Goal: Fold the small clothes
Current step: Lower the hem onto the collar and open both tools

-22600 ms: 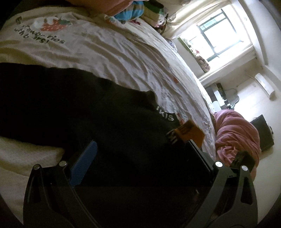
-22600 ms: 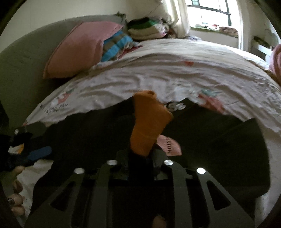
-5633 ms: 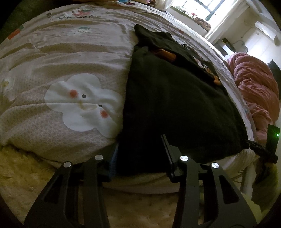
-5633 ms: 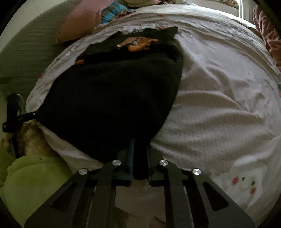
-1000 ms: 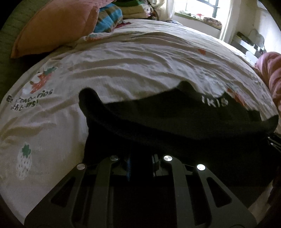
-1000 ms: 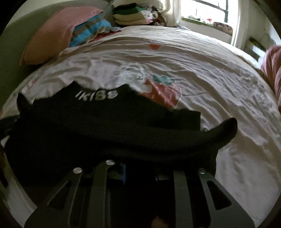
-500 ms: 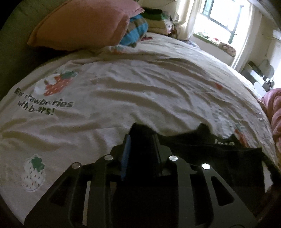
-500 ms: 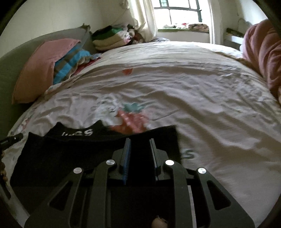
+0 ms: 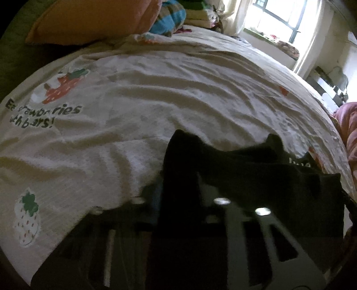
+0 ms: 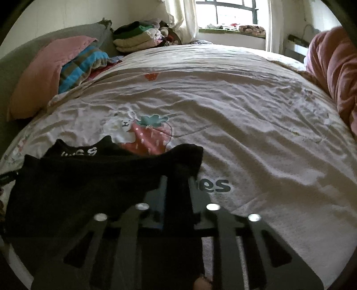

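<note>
A black garment (image 9: 263,176) with white lettering at its far edge lies on the bed's strawberry-print quilt (image 9: 156,93). My left gripper (image 9: 178,176) is shut on the garment's left corner, which sticks up between the jaws. In the right wrist view the same black garment (image 10: 78,178) spreads to the left, and my right gripper (image 10: 178,178) is shut on its right corner, a fold of cloth bunched over the fingertips. Both held corners are lifted slightly above the quilt.
A pink pillow (image 10: 44,71) and a striped blue blanket (image 10: 82,64) lie at the headboard, with stacked folded clothes (image 10: 138,38) behind. A pink duvet (image 10: 334,73) is heaped at the right. A window (image 10: 232,13) is at the far end.
Both grippers still hold the garment's corners. The held edge has come forward over the garment, and both views have tilted slightly; the left wrist view is motion-blurred.
</note>
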